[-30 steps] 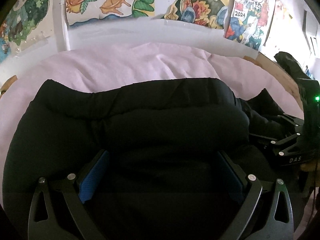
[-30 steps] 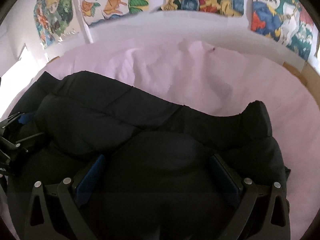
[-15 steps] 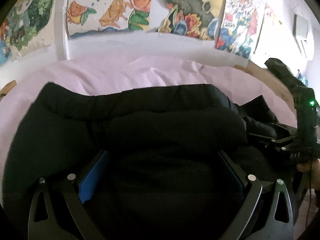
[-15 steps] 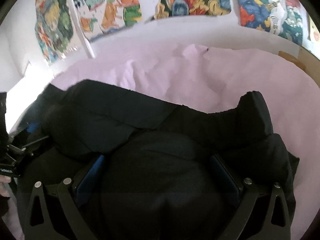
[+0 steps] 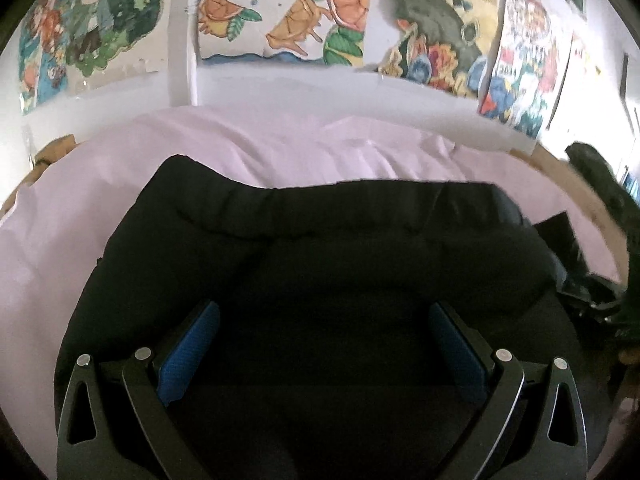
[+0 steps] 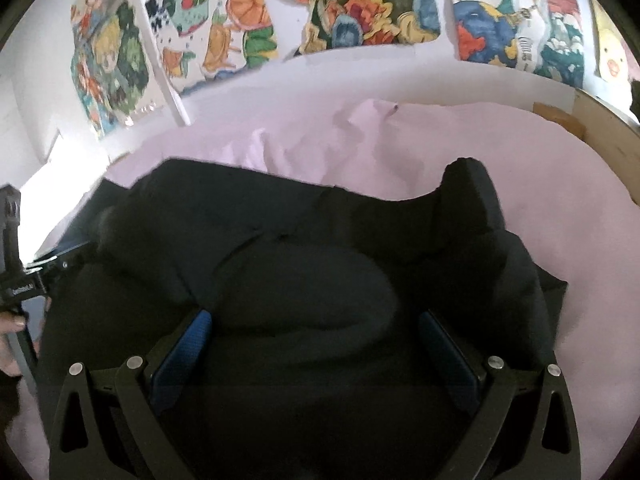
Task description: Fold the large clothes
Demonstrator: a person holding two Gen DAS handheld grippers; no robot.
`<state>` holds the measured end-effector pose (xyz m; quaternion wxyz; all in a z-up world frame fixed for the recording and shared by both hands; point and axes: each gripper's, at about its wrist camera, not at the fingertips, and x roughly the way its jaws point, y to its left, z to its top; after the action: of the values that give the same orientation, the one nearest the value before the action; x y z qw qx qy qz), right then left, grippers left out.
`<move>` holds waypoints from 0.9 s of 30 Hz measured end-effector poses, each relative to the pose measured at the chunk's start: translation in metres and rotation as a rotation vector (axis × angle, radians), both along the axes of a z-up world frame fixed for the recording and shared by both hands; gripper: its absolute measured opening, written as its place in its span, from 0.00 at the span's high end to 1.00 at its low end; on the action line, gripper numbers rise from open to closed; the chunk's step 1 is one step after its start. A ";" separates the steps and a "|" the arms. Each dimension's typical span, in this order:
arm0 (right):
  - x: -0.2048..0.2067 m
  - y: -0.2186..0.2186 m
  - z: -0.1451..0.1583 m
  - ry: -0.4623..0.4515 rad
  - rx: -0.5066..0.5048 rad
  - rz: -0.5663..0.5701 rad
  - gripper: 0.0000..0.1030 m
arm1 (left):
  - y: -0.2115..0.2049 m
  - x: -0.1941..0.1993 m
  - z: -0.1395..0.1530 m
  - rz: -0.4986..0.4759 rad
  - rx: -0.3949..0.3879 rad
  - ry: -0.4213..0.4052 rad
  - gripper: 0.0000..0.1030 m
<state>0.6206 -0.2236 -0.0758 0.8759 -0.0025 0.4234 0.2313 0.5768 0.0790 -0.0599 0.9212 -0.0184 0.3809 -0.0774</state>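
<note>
Where it lay bunched on the pink sheet [image 5: 280, 148], the black padded jacket [image 5: 320, 264] filled the lower half of both wrist views, puffy and folded over itself in thick rolls. In the right wrist view the jacket [image 6: 280, 264] had one end sticking up as a rounded hump on the right, and pink sheet [image 6: 500, 136] showed behind and to the right of it. The left gripper [image 5: 324, 352] was spread wide, blue pads [image 5: 192, 348] at either side of a bulge of jacket fabric; fabric sat between the jaws but I could not tell whether they pinched it. The right gripper [image 6: 316, 352] was just as wide, its blue pads [image 6: 184, 344] flanking another roll of the jacket, grip likewise unclear. The left gripper also showed at the left edge of the right wrist view, near the jacket's side. Colourful posters [image 5: 288, 20] covered the white wall [image 5: 280, 84] behind the bed.
</note>
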 end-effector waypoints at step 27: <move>-0.015 -0.011 0.002 -0.042 0.056 -0.010 0.00 | 0.002 -0.014 -0.010 -0.010 -0.005 -0.053 0.01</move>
<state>0.6056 -0.2344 -0.0743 0.8854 0.0192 0.3985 0.2383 0.5632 0.0811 -0.0703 0.9305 -0.0167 0.3562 -0.0837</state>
